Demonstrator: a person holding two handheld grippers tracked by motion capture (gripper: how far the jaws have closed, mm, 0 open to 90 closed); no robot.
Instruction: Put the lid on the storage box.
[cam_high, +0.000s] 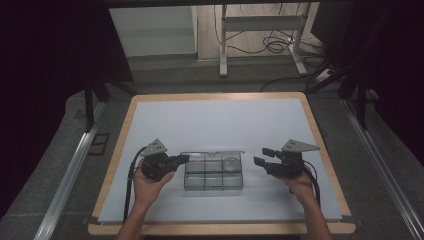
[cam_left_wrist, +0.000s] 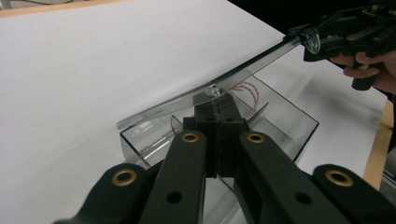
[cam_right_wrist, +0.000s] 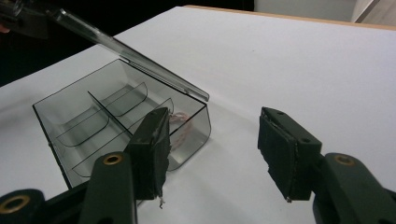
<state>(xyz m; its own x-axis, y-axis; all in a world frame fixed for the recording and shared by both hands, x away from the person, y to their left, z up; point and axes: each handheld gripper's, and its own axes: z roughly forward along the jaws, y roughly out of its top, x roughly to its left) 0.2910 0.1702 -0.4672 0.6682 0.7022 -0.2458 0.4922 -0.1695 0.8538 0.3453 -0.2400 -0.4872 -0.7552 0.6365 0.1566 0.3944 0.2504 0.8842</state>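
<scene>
A clear plastic compartment box (cam_high: 214, 189) sits at the table's near middle with its lid (cam_high: 212, 152) raised at a slant. My left gripper (cam_high: 185, 159) is at the box's left side, jaws shut, tips meeting at the lid's (cam_left_wrist: 261, 58) near edge by a small clear tab. A coil of pinkish wire (cam_high: 231, 162) lies in the back right compartment. My right gripper (cam_high: 260, 156) hovers just right of the box (cam_right_wrist: 191, 144), open, with nothing between its jaws. The other compartments look bare.
The box rests on a white mat (cam_high: 215, 120) over a wood-edged table (cam_high: 320, 145). Bare mat lies behind and on both sides of the box. Beyond the table are a desk frame (cam_high: 260, 30) and floor cables.
</scene>
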